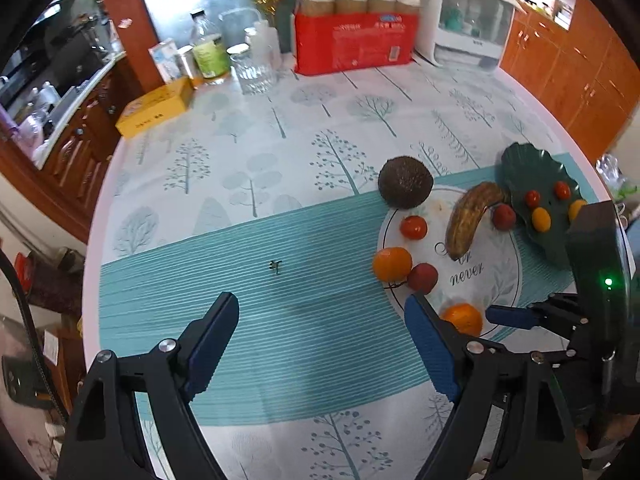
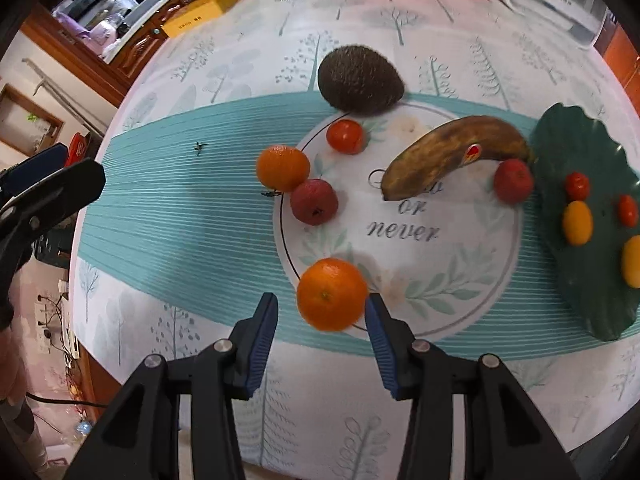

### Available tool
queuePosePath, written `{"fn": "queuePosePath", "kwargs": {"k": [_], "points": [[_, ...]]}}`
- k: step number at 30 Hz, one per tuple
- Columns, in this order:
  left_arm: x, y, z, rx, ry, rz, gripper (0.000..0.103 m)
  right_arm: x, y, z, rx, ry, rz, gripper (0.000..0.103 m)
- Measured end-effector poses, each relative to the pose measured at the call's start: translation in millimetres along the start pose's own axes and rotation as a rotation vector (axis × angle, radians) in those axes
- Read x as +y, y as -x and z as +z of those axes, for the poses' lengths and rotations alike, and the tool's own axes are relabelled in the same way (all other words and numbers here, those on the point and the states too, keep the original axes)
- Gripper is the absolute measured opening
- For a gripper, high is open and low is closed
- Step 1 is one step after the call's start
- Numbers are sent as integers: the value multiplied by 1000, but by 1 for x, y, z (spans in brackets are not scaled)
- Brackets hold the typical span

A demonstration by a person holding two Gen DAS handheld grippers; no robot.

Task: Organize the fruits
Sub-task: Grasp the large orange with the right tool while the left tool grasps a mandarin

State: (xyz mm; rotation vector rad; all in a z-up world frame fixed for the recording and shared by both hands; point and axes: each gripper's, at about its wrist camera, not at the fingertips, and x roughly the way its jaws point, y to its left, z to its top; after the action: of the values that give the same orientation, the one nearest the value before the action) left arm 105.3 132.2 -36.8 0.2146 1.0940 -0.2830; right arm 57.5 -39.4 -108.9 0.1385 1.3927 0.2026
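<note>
My right gripper (image 2: 320,312) points steeply down at an orange (image 2: 332,294), which sits at its fingertips on the edge of the round white print (image 2: 440,264). Its jaws are open, with a gap on the left side. My left gripper (image 1: 322,320) hangs wide open and empty over the teal stripe. Also on the print are a brown banana (image 2: 452,156), a tomato (image 2: 345,136), a second orange (image 2: 283,168) and two red fruits (image 2: 314,202) (image 2: 513,181). A dark avocado (image 2: 360,80) lies behind them. The green leaf dish (image 2: 580,152) holds several cherry tomatoes.
At the back of the table stand a yellow box (image 1: 156,110), a glass (image 1: 252,68), a bottle (image 1: 208,52), a red package (image 1: 352,44) and a white appliance (image 1: 464,20). The table's curved edge (image 1: 90,248) runs on the left.
</note>
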Motion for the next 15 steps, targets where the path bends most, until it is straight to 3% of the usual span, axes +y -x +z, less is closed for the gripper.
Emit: {"fn": "queuePosePath", "kwargs": {"k": [3, 8, 13, 14, 15], "points": [[4, -15, 4, 21, -18, -33, 84, 4, -6, 4, -16, -1, -63, 54], [3, -41, 10, 57, -47, -84, 84, 4, -14, 10, -9, -13, -120, 58], [-4, -66, 16, 103, -68, -139, 84, -7, -30, 6, 53, -79, -80, 58], [-7, -73, 18, 115, -71, -152, 84, -9, -31, 4, 54, -86, -80, 55], [-8, -78, 19, 124, -71, -162, 84, -9, -28, 2, 26, -84, -84, 46]]}}
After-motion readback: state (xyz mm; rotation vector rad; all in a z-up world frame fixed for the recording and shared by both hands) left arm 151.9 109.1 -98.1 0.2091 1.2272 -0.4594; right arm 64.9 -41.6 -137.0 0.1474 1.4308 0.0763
